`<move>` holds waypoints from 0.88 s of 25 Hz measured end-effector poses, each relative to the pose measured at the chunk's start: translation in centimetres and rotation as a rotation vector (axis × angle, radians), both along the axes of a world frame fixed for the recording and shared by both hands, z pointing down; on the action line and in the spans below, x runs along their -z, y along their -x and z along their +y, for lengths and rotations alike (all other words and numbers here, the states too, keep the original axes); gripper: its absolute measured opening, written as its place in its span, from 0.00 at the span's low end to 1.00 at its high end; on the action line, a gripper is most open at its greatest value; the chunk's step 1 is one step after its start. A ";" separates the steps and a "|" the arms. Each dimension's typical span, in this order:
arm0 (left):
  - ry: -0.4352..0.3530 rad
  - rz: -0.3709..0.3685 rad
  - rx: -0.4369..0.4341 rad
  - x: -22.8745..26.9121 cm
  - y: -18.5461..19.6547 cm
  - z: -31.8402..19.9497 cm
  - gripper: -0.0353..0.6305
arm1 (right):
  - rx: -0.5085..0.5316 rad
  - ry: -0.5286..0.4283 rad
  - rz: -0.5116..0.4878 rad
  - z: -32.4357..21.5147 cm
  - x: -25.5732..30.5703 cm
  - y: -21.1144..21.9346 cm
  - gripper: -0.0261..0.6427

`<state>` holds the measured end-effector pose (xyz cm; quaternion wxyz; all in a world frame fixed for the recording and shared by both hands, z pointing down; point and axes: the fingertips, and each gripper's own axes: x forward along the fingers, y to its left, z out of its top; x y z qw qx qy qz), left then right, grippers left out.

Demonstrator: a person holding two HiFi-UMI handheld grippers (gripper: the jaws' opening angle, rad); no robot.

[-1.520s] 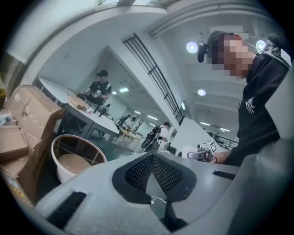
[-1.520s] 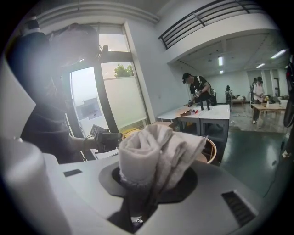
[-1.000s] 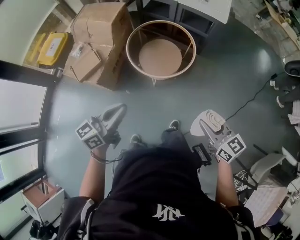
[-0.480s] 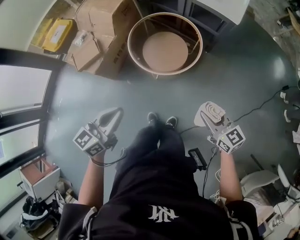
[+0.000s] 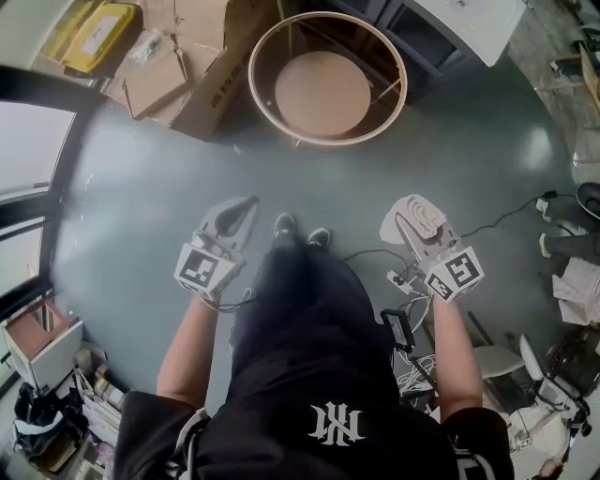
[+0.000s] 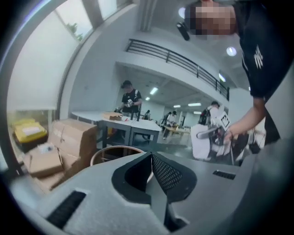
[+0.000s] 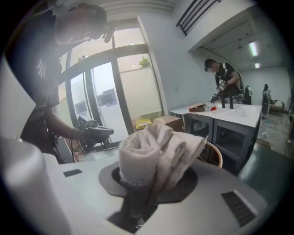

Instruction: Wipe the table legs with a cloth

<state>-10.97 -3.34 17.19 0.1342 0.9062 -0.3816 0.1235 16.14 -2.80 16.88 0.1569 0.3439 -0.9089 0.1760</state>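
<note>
Right gripper [image 5: 419, 230] clamped on the soft, light cloth [image 7: 156, 151], best held mid-wad; left gripper [image 6: 151, 157] jaws together, empty.

My left gripper [image 5: 232, 216] sits left of my shoes [image 5: 302, 228] and my right gripper [image 5: 417, 223] sits to their right, with the cloth [image 7: 154, 153] wedged between its jaws. The round table [image 5: 328, 142] is ahead of me, well apart from both. Cardboard boxes [image 5: 178, 75] are just left of it, 1 desk [image 5: 459, 19] is behind it, and cables [image 5: 487, 225] are on the floor to my right.
</note>
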 end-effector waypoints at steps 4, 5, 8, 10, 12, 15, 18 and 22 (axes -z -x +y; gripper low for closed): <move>-0.177 -0.454 -0.101 -4.5 -0.9 0.0 0.06 | 0.227 -0.133 0.231 -0.1 -0.8 0.9 0.18; -0.188 -0.493 -0.120 -5.5 -1.1 -0.2 0.06 | 0.283 -0.162 0.261 -0.2 -1.0 1.0 0.18; -0.173 -0.525 -0.145 -7.9 -1.5 -0.7 0.06 | 0.409 -0.175 0.270 -0.6 -2.8 0.6 0.18; -0.149 -0.534 -0.133 -9.7 -2.1 -1.0 0.06 | 0.451 -0.140 0.275 -1.3 -5.6 -0.8 0.18; -0.117 -0.519 -0.087 -11.3 -3.1 -1.1 0.06 | 0.496 -0.123 0.287 -2.1 -8.7 -1.9 0.18; -0.053 -0.457 0.002 -13.7 -5.0 -0.6 0.06 | 0.576 -0.153 0.246 -2.2 -12.2 -3.0 0.18; 0.011 -0.328 0.109 -15.7 -7.2 -0.3 0.06 | 0.631 -0.158 0.266 -2.5 -16.8 -5.3 0.18; 0.092 -0.222 0.141 -18.8 -8.8 1.0 0.06 | 0.687 -0.115 0.324 -2.9 -23.1 -6.5 0.18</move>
